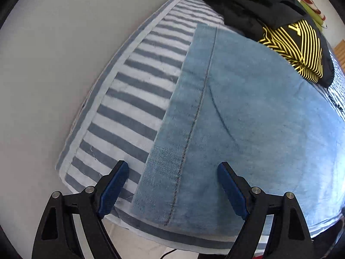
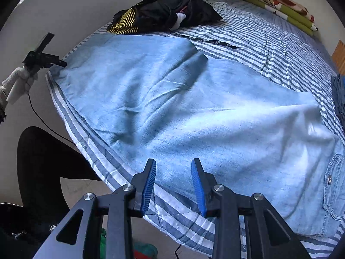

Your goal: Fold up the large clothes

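A large light-blue denim shirt (image 1: 248,118) lies spread flat on the striped bed (image 1: 133,99). My left gripper (image 1: 172,163) hangs open and wide over its stitched side edge (image 1: 194,118), one finger over the sheet and the other over the denim, with nothing between the pads. In the right wrist view the shirt (image 2: 172,108) shows loose folds and a buttoned chest pocket (image 2: 330,179). My right gripper (image 2: 173,160) is open just above the shirt's near edge and holds nothing. The left gripper (image 2: 58,62), held by a gloved hand (image 2: 19,82), is at the shirt's far left corner.
A crumpled black garment with yellow lines (image 2: 163,10) lies at the shirt's far end, against the wall. A folded green floral blanket (image 2: 276,4) is at the bed's far right. A dark blue garment (image 2: 339,95) shows at the right edge. A person's dark leg (image 2: 43,161) and a cable (image 2: 43,118) are beside the bed.
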